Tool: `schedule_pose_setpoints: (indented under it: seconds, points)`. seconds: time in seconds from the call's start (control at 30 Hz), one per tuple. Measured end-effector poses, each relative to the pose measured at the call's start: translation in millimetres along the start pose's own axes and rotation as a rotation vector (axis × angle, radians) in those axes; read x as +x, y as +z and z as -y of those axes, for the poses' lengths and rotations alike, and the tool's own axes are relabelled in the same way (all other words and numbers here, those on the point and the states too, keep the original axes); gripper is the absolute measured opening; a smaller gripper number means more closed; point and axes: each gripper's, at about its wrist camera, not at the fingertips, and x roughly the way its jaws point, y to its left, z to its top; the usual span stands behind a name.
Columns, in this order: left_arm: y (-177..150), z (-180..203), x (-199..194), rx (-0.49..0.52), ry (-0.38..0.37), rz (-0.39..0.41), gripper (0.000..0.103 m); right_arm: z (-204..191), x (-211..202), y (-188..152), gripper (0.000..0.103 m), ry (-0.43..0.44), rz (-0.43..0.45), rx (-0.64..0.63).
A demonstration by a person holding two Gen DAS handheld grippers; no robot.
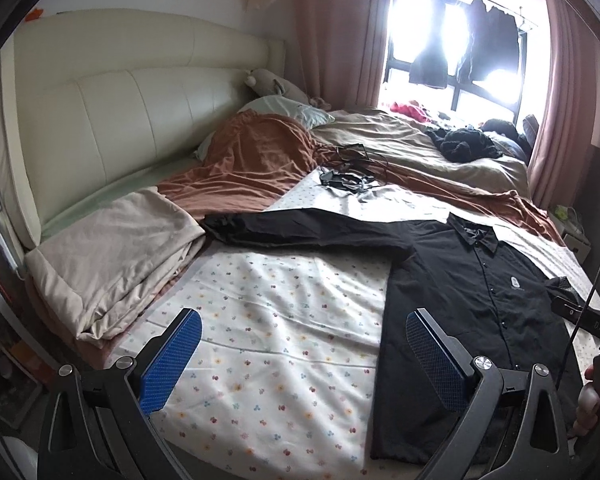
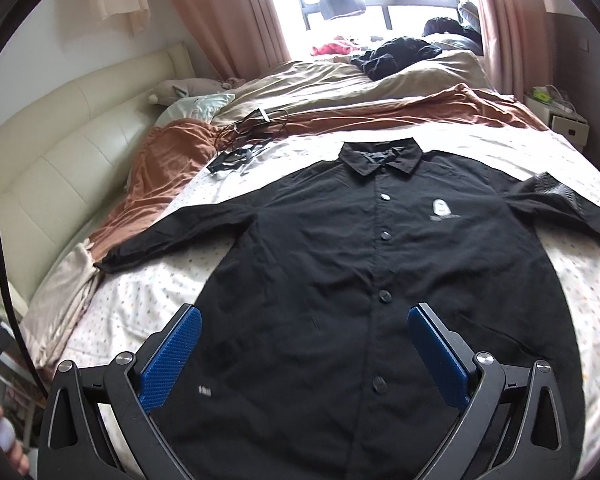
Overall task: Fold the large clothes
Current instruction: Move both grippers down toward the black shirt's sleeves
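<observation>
A black button-up shirt (image 2: 340, 264) lies flat and face up on the flowered sheet (image 2: 140, 300), collar toward the far end, both sleeves spread out. In the left wrist view the same shirt (image 1: 468, 292) lies to the right, its long left sleeve (image 1: 300, 232) stretched across the bed. My left gripper (image 1: 302, 350) hangs open above the sheet beside the shirt's left hem. My right gripper (image 2: 302, 346) is open over the shirt's lower front, nothing between its blue pads (image 2: 172, 360). The right gripper's body and a hand (image 1: 592, 380) show at the left view's right edge.
A rust-brown blanket (image 1: 252, 156) and beige duvet (image 1: 380, 132) are bunched at the far side. A folded beige cloth (image 1: 116, 264) sits by the cream headboard (image 1: 100, 120). Black cables and a small device (image 1: 348, 176) lie beyond the shirt. A dark heap (image 2: 396, 54) rests near the window.
</observation>
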Motion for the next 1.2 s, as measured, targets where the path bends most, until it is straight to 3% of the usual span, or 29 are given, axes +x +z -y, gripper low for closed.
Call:
schedule_pose_setpoints:
  seconds: [0.37, 0.57, 0.77, 0.9, 1.0, 1.07, 1.2]
  points:
    - [38.9, -24.2, 79.2, -0.073, 0.067, -0.033, 0.103, -18.7, 76.8, 48.7, 0.103, -0.046, -0.015, 0.032]
    - [58.9, -36.2, 123.4, -0.089, 0.096, -0.051, 0.102, -19.8, 114.1, 67.1, 0.103, -0.018, -0.047, 0.066]
    - [75.1, -48.3, 170.4, -0.13, 0.09, -0.09, 0.095, -15.2, 147.2, 82.6, 0.103, 0.012, -0.063, 0.106]
    - [81.9, -58.3, 204.9, -0.167, 0.094, -0.136, 0.082, -14.2, 170.2, 91.7, 0.102, 0.021, -0.072, 0.13]
    - [83.6, -65.1, 232.8, -0.188, 0.103, -0.179, 0.074, -13.4, 189.9, 96.4, 0.093, 0.035, -0.093, 0.15]
    - [83.8, -68.6, 250.3, -0.205, 0.099, -0.204, 0.072, -11.3, 203.6, 98.9, 0.077, 0.049, -0.112, 0.172]
    - [82.7, -76.6, 283.7, -0.242, 0.111, -0.264, 0.064, -9.1, 230.7, 99.1, 0.07, 0.072, -0.142, 0.222]
